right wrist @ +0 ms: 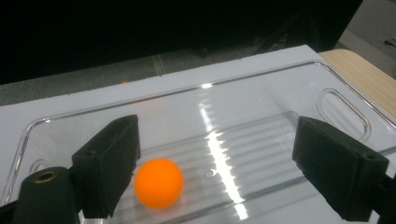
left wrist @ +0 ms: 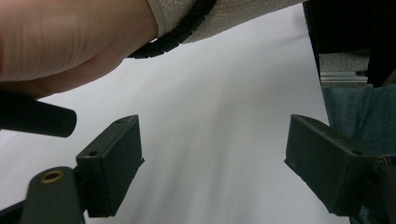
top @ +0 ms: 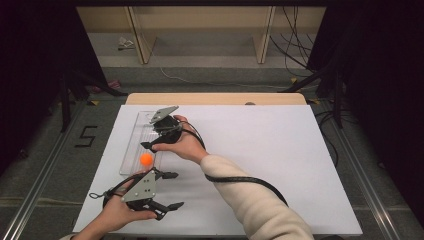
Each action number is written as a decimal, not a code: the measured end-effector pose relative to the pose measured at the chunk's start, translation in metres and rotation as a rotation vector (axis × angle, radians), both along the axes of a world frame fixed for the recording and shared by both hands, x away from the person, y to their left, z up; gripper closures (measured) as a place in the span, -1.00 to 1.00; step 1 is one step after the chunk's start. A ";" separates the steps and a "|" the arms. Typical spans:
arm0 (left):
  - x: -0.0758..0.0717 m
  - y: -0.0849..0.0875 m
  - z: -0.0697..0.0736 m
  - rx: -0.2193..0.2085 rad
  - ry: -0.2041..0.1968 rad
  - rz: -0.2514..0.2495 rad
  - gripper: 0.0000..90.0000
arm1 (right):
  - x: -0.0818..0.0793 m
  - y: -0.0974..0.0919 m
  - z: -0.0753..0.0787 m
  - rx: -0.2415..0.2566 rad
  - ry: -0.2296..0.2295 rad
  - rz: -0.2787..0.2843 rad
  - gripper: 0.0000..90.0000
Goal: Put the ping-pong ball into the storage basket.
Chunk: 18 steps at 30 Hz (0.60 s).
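An orange ball [top: 146,159] lies in a clear plastic tray [top: 131,150] at the left of the white table. My right gripper [top: 150,136] hovers over the tray, pointing left. In the right gripper view it [right wrist: 224,163] stands open, and the ball [right wrist: 159,183] rests on the ribbed tray floor [right wrist: 261,140] close beside the left jaw, not gripped. My left gripper [top: 174,190] is near the table's front edge, pointing right. Its jaws are open and bare over the white surface in the left gripper view [left wrist: 215,163].
The white board [top: 280,150] covers most of the table, with a wooden strip [top: 215,98] at its far edge. The right forearm in a cream sleeve [top: 250,200] crosses the front middle, with a black cable along it. Black curtains stand at both sides.
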State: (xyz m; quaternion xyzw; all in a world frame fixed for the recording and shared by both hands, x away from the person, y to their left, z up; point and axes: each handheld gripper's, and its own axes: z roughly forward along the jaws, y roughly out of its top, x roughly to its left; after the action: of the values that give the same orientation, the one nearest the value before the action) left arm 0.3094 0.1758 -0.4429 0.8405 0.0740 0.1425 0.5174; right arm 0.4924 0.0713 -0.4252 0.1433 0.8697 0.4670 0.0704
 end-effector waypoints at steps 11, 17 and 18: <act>0.000 0.000 0.000 -0.002 -0.001 0.003 -0.59 | -0.005 -0.021 0.004 0.012 -0.007 -0.016 -0.64; 0.000 0.000 0.000 -0.002 -0.001 0.004 -0.59 | -0.006 -0.036 0.005 0.021 -0.002 -0.041 -0.64; 0.000 0.000 0.000 -0.002 -0.001 0.004 -0.59 | -0.006 -0.039 0.004 0.020 -0.003 -0.045 -0.64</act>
State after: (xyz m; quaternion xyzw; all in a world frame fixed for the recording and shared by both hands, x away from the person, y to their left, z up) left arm 0.3095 0.1763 -0.4427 0.8399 0.0758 0.1439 0.5179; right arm 0.4861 0.0325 -0.4208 0.1630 0.8615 0.4740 0.0808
